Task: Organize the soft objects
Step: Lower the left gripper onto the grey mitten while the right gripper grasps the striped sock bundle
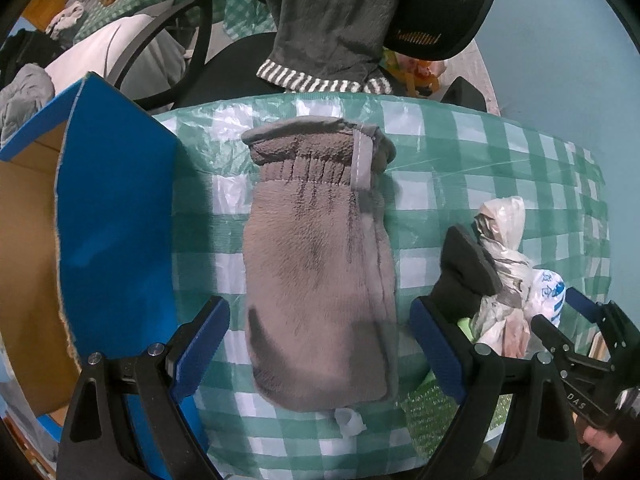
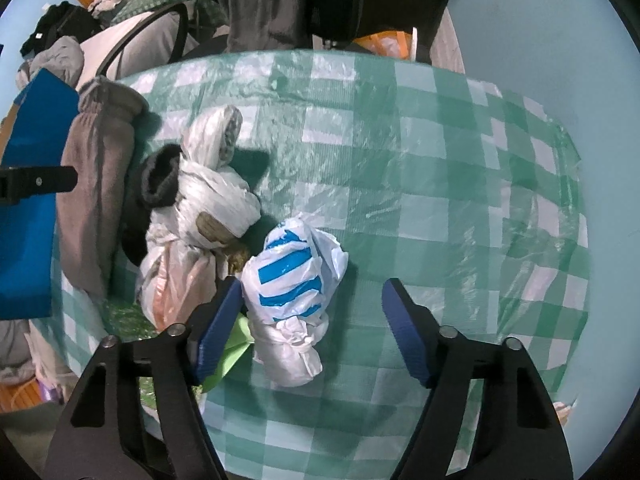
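A grey-brown fleece mitten (image 1: pixel 320 272) lies lengthwise on the green checked tablecloth (image 1: pixel 500 168), cuff at the far end. My left gripper (image 1: pixel 320 344) points down over its near half, open, with a blue pad on either side and neither pad pressing it. In the right wrist view a knotted blue-and-white striped plastic bag (image 2: pixel 292 280) lies between the open fingers of my right gripper (image 2: pixel 312 332). The left pad (image 2: pixel 218 328) is close beside the bag; the right pad stands well apart. The mitten (image 2: pixel 96 192) shows at the left edge there.
A blue cardboard box (image 1: pixel 116 220) stands open left of the mitten. A black sock (image 2: pixel 160 180) and knotted white plastic bags (image 2: pixel 216 192) sit between mitten and striped bag. A chair draped with a grey garment (image 1: pixel 332 20) stands behind the table's far edge.
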`<state>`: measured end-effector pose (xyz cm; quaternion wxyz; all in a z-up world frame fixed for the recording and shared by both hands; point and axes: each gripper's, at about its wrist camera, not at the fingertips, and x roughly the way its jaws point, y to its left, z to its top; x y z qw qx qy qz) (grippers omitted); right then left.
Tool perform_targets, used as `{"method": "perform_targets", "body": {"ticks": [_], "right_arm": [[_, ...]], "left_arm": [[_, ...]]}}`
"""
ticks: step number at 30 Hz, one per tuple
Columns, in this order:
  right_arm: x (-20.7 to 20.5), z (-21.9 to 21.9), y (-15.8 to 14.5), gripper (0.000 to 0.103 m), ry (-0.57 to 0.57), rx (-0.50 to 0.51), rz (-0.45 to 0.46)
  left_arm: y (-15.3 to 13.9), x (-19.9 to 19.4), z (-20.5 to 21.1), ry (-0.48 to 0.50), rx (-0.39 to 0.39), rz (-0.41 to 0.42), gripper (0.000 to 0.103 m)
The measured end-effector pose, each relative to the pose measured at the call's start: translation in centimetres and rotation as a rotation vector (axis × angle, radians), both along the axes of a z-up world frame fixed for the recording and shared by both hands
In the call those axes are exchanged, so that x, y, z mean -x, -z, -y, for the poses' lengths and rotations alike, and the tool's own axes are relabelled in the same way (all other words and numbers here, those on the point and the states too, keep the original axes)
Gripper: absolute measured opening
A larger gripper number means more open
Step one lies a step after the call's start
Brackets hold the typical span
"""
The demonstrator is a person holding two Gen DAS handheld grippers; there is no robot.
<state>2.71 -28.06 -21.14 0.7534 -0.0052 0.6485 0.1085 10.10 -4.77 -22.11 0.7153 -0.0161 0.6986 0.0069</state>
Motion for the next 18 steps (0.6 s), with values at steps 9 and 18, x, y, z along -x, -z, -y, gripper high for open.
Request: {"method": "perform_targets", "body": {"ticks": [9, 18], "right_arm": [[-0.2, 0.5, 2.1, 0.048, 0.032, 0.011, -0.051], [-0.3, 1.4, 2.4, 0.042, 0.037, 0.019, -0.048]], "left_arm": [[2.2, -0.5, 0.1, -0.012, -0.014, -0.048, 0.093], [4.3, -1.0, 0.2, -0.02, -0.018, -0.092, 0.093]]}}
